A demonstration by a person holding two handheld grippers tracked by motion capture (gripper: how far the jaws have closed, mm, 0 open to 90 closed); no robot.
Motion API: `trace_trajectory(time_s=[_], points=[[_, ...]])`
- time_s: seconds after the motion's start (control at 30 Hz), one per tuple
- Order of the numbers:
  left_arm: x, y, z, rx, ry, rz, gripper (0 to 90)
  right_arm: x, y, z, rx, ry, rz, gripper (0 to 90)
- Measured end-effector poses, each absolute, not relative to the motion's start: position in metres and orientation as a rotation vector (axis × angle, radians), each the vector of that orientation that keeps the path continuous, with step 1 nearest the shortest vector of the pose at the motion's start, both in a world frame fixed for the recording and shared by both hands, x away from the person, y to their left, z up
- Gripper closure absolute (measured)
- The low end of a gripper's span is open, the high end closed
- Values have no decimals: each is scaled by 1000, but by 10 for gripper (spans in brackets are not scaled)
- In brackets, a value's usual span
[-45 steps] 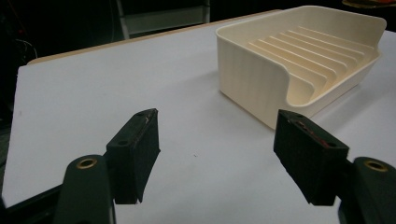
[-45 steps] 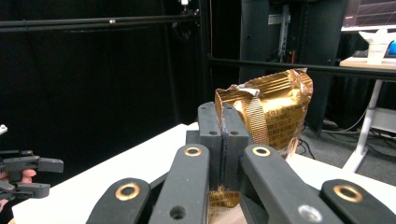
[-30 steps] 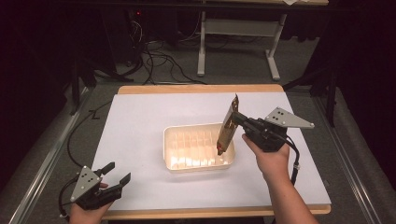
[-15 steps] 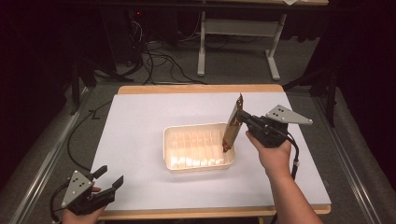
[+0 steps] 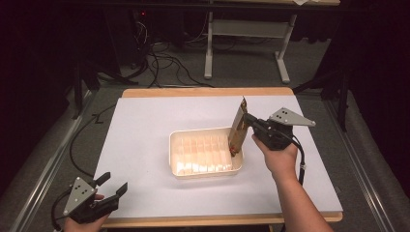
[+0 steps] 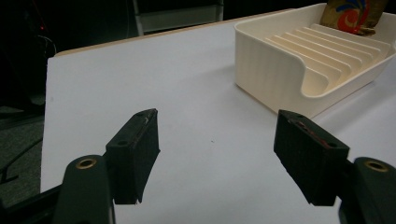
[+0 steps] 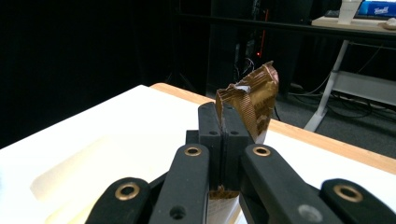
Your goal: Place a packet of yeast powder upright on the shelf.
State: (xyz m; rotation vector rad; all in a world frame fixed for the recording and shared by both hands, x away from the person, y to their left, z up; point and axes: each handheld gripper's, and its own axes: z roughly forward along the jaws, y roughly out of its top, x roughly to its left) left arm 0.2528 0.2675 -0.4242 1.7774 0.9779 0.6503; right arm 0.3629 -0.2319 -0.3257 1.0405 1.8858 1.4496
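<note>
Fingers (image 7: pixel 219 140) of my right gripper (image 5: pixel 250 122) are clamping fully on the brown packet (image 5: pixel 237 128), standing upright over the ridged tray's (image 5: pixel 203 171) right end, so I am risking it buckling or snagging a ridge, while my left gripper (image 5: pixel 113 186) is idling open near the bench (image 5: pixel 145 125) corner.

Brown packet (image 5: pixel 237 126) with red swirl; cream ribbed tray (image 5: pixel 178 159); white table (image 5: pixel 145 125)

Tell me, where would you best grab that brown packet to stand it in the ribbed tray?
Probably by its upper edge, from the side, as the right gripper does now: the brown packet is thin and flat, hanging upright, so its lower end stays free to slide between the ribs of the tray.
</note>
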Motion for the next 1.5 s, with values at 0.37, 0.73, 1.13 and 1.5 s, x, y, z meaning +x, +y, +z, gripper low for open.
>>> trace_trajectory(time_s=[0.37,0.73,1.13,1.5], points=[[254,265,-424,1789,963,650,315,363,-230,-344,1069,1917,1428,900],[254,264,-424,1791,957,647,315,361,-224,-363,1083,1944,1418,900],[255,263,-424,1801,953,637,315,357,-223,-366,1079,1942,1410,900],[256,263,-424,1803,953,637,314,359,-219,-362,1122,1938,1403,594]])
